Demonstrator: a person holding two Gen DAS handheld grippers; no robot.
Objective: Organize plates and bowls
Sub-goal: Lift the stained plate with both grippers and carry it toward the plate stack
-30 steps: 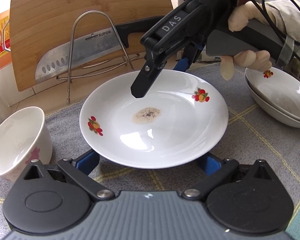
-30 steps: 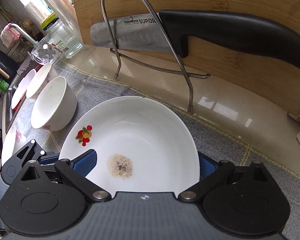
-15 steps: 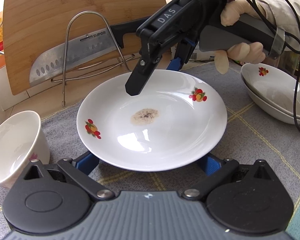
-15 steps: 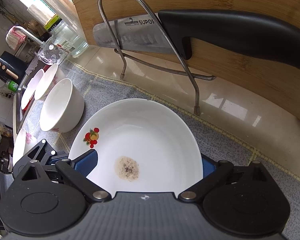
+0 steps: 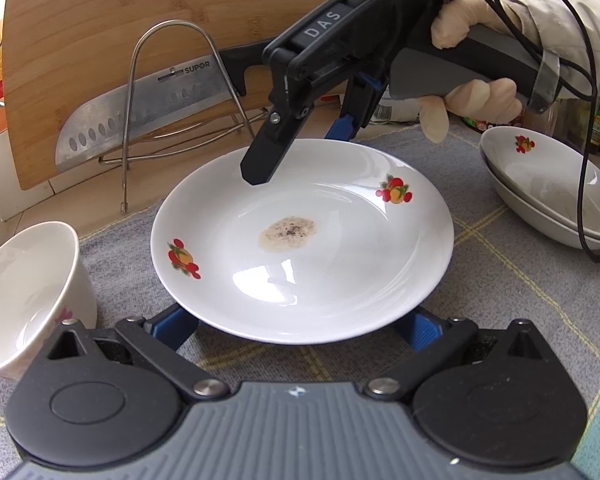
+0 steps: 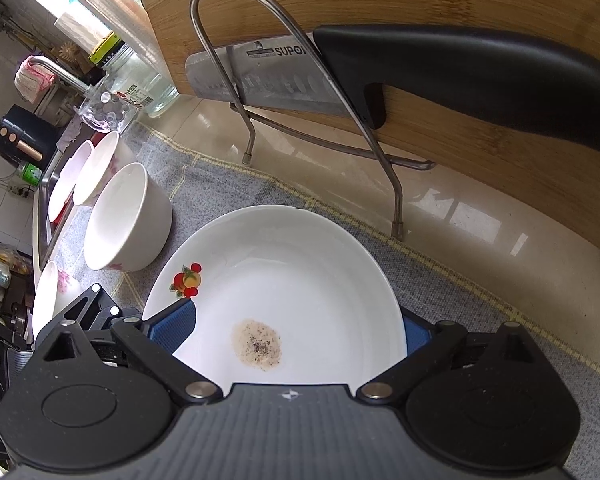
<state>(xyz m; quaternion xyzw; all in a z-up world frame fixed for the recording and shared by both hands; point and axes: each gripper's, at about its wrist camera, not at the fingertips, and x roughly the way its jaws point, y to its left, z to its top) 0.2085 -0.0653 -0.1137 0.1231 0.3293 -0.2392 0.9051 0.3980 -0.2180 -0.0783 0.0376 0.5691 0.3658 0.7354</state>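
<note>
A white plate (image 5: pixel 320 264) with fruit prints and a brown stain in its middle sits on the grey mat; it also shows in the right wrist view (image 6: pixel 292 280). My left gripper (image 5: pixel 300 330) is open, its blue fingers under the plate's near rim on both sides. My right gripper (image 5: pixel 300 148) straddles the plate's far rim, one finger above and one below, jaws apart; in its own view (image 6: pixel 288 324) the plate lies between the fingers. A white bowl (image 5: pixel 24 296) stands left of the plate. Two stacked fruit-print plates (image 5: pixel 548 188) sit at the right.
A bamboo cutting board (image 5: pixel 100 32), a wire rack (image 5: pixel 172 80) and a large knife (image 5: pixel 140 116) stand behind the plate. More white bowls (image 6: pixel 96 176) line the mat toward the sink, beside glass jars (image 6: pixel 136 80). A cable hangs over the stacked plates.
The plate now sits a little farther right in the left view and the bowl has drawn closer. The right gripper's view has shifted slightly; its fingers stay astride the far rim.
</note>
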